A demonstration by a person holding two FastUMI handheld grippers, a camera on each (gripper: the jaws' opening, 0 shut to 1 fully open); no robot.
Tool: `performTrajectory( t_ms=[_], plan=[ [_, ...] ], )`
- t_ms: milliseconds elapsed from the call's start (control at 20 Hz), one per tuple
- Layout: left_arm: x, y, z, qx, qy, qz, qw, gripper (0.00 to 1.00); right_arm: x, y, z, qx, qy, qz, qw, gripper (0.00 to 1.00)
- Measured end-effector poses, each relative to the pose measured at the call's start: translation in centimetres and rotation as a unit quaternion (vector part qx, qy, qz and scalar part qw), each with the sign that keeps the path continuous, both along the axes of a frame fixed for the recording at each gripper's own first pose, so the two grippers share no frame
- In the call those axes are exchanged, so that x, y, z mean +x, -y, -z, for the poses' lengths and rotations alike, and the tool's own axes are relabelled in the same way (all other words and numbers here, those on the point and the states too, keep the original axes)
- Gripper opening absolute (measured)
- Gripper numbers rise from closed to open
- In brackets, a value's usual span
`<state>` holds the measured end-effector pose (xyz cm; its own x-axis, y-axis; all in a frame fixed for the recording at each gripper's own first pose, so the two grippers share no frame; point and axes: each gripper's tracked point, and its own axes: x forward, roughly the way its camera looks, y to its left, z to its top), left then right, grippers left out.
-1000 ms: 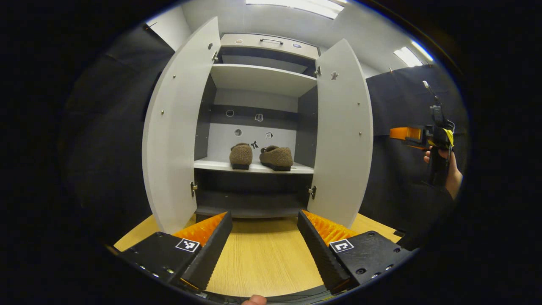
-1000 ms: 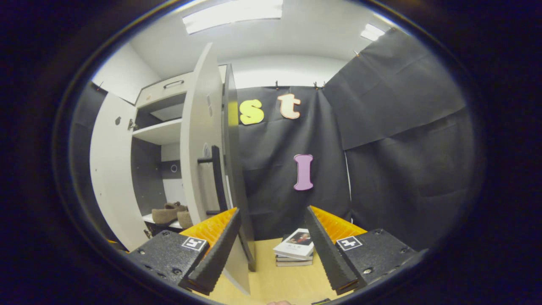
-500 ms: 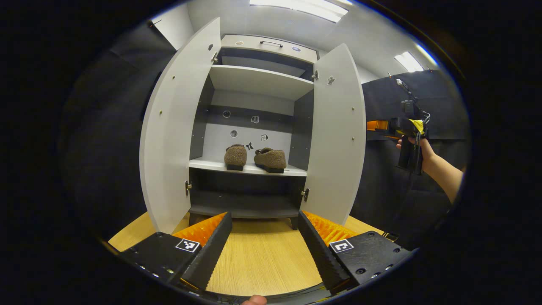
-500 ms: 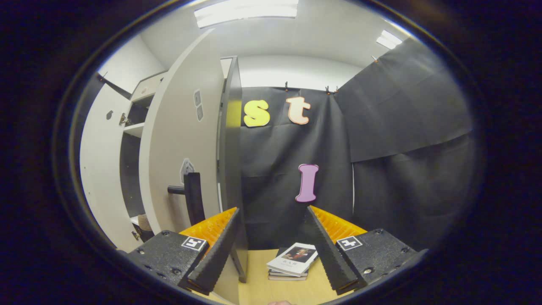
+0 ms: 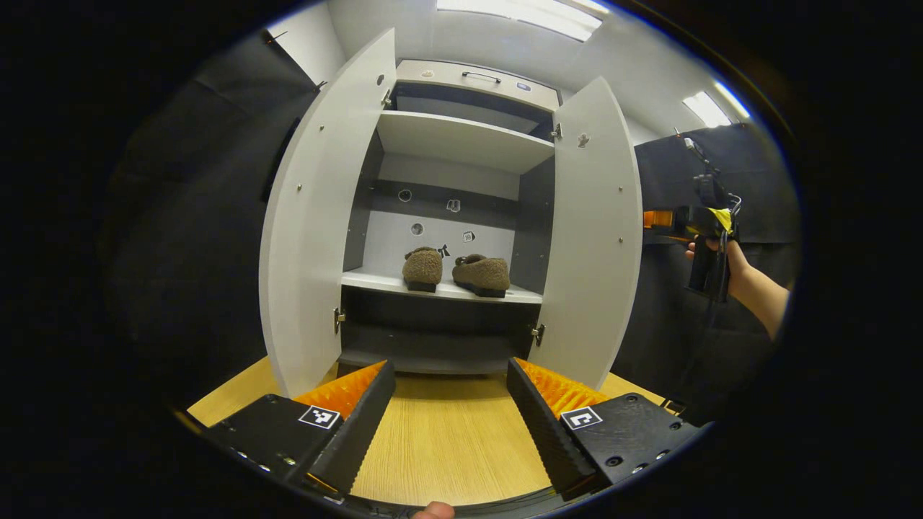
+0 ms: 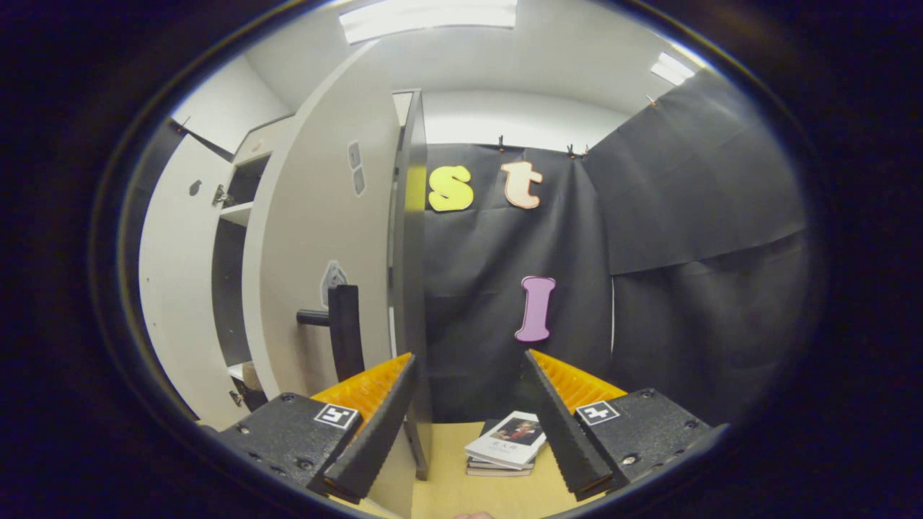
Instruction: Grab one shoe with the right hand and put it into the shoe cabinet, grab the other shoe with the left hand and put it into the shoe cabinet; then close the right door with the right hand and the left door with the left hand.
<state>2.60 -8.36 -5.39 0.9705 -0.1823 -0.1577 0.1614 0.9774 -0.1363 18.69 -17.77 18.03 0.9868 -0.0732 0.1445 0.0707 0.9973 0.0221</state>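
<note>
Resting side by side in the shoe cabinet [image 5: 461, 137], both shoes [image 5: 456, 270]

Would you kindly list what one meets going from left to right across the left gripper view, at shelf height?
Left door → left shoe → right shoe → right door → right claw → hand holding it.
</note>
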Motion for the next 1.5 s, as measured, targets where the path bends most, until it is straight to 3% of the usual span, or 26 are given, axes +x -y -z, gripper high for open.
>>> performTrajectory(
  t_ms=[300,550,800,1150,1500],
  plan=[
    [0.2,-1.6,-0.4,0.000,0.004,-0.012,1.000,0.95,0.6,-8.3,-0.1,-0.049,0.011,-0.066,0.997,0.95],
    [0.3,-3.7,-0.1,0.009,0.003,-0.033,0.999,0.95,3.1,-15.5,0.8,-0.037,0.005,-0.123,0.992,0.94],
    [-0.3,-5.3,-0.5,0.006,0.006,-0.056,0.998,0.95,4.1,-18.4,0.4,-0.061,0.015,-0.113,0.992,0.97],
    [-0.5,-6.7,-2.6,0.001,0.018,-0.068,0.998,0.95,-1.9,-17.5,1.1,-0.057,0.026,-0.092,0.994,0.96],
    [0.0,-4.5,-4.9,-0.007,0.037,-0.036,0.999,0.95,-9.0,-18.2,9.1,-0.034,-0.002,-0.088,0.996,0.97]
  ],
)
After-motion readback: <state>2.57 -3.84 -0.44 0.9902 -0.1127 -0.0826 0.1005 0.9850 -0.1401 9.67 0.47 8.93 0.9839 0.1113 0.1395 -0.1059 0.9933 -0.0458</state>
